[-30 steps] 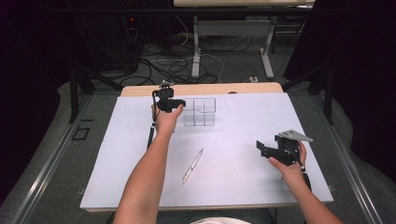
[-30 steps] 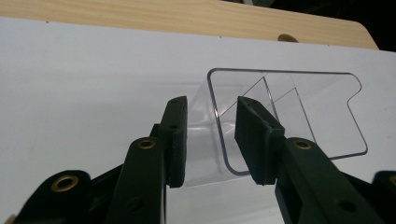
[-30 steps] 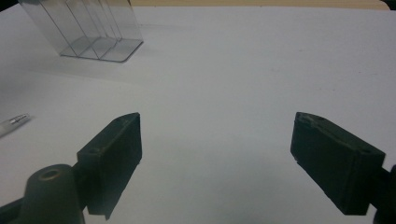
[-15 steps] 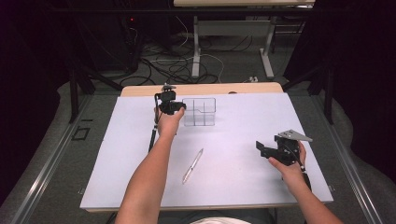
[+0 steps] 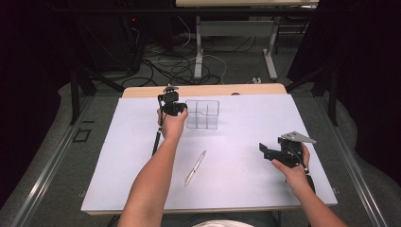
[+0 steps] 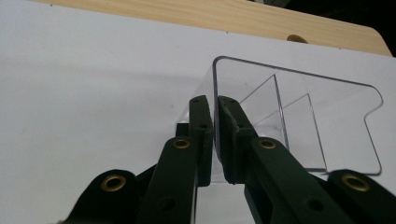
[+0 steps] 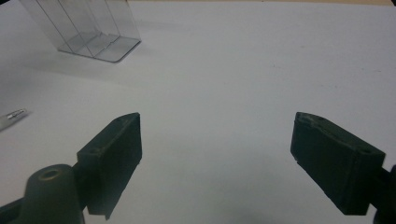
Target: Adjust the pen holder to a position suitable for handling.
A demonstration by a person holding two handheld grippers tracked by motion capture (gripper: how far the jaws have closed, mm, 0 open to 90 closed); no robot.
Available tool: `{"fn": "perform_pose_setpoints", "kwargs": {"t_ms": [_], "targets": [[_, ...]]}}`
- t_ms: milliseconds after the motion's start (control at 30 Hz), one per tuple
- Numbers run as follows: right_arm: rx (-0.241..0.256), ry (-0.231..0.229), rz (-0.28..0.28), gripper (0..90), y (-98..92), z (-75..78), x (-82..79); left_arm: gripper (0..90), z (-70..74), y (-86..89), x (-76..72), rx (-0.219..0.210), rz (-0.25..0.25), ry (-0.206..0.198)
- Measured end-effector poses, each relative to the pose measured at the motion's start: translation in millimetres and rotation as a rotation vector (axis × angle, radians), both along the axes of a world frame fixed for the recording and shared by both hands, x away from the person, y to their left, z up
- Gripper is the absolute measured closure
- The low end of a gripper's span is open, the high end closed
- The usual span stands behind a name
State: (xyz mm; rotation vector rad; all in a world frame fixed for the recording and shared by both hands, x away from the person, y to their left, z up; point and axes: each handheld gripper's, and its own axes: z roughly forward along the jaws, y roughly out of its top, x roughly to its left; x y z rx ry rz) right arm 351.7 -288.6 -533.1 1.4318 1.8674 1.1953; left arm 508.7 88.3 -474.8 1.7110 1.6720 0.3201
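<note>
**Quietly, a white table in a dark room**

Up close, the table (image 5: 236, 198) is covered by a plain white sheet, with a strip of pale wood showing along its far edge. Around it the room is dim: grey floor, a tangle of cables (image 5: 184, 66) behind the table, and the legs of a second desk (image 5: 236, 33) farther back.

The left gripper (image 6: 215, 135) is reached out to the far side of the sheet, its jaws pressed together on the near wall of a clear plastic organizer (image 5: 202, 114), one jaw inside and one outside. The organizer stands upright, divided into compartments by thin clear partitions, just beside the wooden strip.

The right gripper (image 7: 215, 163) hovers over bare sheet at the near right, well apart from the organizer, its jaws wide apart with nothing between them. A silver pen (image 5: 195, 167) lies on the sheet between the two forearms, angled toward the organizer, touching neither gripper.
</note>
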Motion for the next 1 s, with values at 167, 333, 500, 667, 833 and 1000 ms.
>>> {"fn": "perform_pose_setpoints", "kwargs": {"t_ms": [167, 333, 500, 667, 833, 1000], "targets": [[0.0, 0.0, 0.003, 16.2, -0.5, 0.6, -0.5, 85.9, 1.3, -3.7, -0.3, 0.021, 0.011, 0.002], [0.006, 0.001, -0.001, 16.2, -0.4, 0.1, -0.1, 86.6, 2.7, -3.4, -0.6, 0.042, 0.006, 0.007], [-0.002, -0.003, 0.003, 16.2, -0.8, 0.2, 0.1, 87.4, 3.3, -2.3, -1.0, 0.057, 0.005, 0.005], [0.0, 0.004, 0.0, 16.2, -0.3, -0.1, 0.0, 87.4, 4.0, -3.5, -2.6, 0.062, 0.003, 0.009], [-0.003, -0.003, 0.0, 16.2, -0.9, 0.3, -0.2, 87.3, 5.8, -4.8, -7.1, 0.08, 0.005, 0.014], [-0.003, -0.002, 0.001, 16.2, -0.9, 0.3, -0.2, 87.3, 7.4, -5.0, -14.2, 0.088, -0.002, 0.026]]}}
